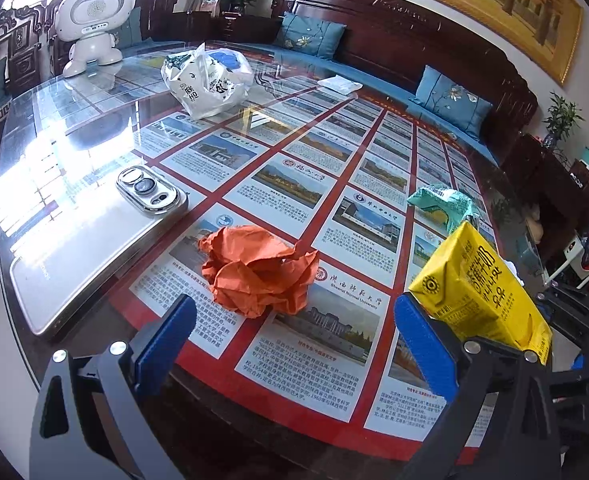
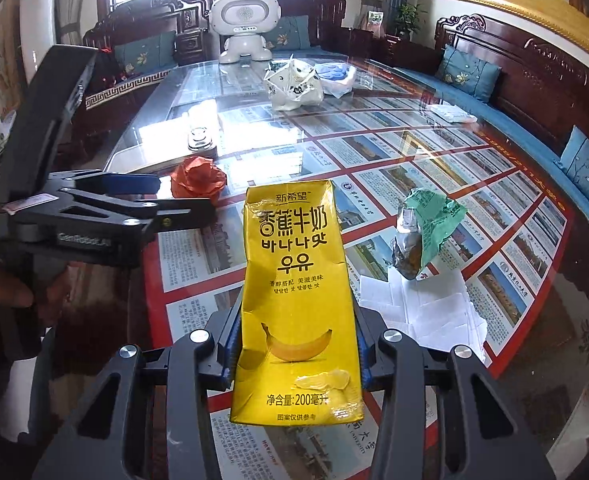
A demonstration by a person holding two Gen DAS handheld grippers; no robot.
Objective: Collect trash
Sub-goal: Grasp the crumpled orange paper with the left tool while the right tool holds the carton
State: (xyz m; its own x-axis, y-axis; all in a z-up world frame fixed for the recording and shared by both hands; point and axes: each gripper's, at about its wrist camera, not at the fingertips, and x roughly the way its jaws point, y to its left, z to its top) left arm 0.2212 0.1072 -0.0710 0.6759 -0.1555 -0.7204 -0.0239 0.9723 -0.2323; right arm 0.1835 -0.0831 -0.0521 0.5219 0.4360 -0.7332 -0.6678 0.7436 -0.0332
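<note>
- I take the phone [image 1: 90, 248] as my landmark; it lies flat at the near left of the glass table [image 1: 74, 120], just inside that edge.
- Open glass runs from the phone toward the plastic bag [image 1: 206, 80] at the far end.
- Count: one orange paper ball [image 1: 260, 270], one yellow milk carton [image 2: 294, 300], one green wrapper [image 2: 422, 228], one white tissue [image 2: 426, 308].
- My left claw [image 1: 294, 344] is spread wide and holds nothing; the paper ball, right of the phone's near end, lies just ahead between its fingers.
- My right claw [image 2: 298, 344] is clamped on the carton, held upright above the table, well right of the phone.
</note>
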